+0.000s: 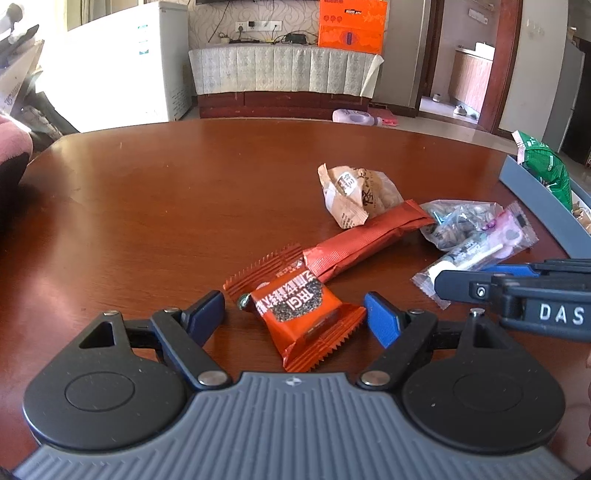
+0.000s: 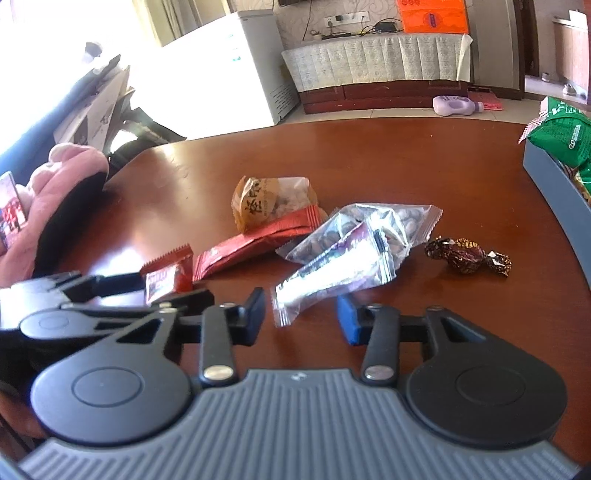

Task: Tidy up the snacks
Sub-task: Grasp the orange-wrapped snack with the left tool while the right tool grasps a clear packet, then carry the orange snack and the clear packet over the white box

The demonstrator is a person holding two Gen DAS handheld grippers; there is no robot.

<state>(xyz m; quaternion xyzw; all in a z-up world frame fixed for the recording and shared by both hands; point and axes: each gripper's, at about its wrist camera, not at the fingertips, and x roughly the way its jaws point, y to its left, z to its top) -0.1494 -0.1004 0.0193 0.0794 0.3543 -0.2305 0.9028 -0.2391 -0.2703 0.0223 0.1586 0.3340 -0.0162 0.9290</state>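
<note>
Snacks lie loose in a small cluster on the brown wooden table (image 1: 147,206): an orange square packet (image 1: 295,314) nearest the left gripper (image 1: 295,317), a long red wrapper (image 1: 362,243) lying aslant behind it and touching its far corner, a tan paper-look packet (image 1: 354,192) resting against the red wrapper's far end, a clear bag of nuts (image 2: 365,229), and a clear-and-purple stick packet (image 2: 340,273) lying on that bag's near edge. A dark foil-wrapped candy (image 2: 467,256) sits apart to the right of the bag. The left gripper's jaws stand wide, one blue pad on each side of the orange square packet; in the left wrist view neither pad touches it. The right gripper (image 2: 306,317) has its jaws partly apart around the near end of the stick packet, with a gap showing on both sides, so nothing is held. A grey tray (image 2: 550,184) stands at the table's right edge with a green snack bag (image 2: 565,136) in it. At the left edge lies a pink soft thing (image 2: 66,184). Beyond the table, on the floor, lies a lilac bottle (image 2: 456,105) before a low cabinet with a patterned cloth (image 1: 280,70), an orange box (image 1: 351,26) on top.
</note>
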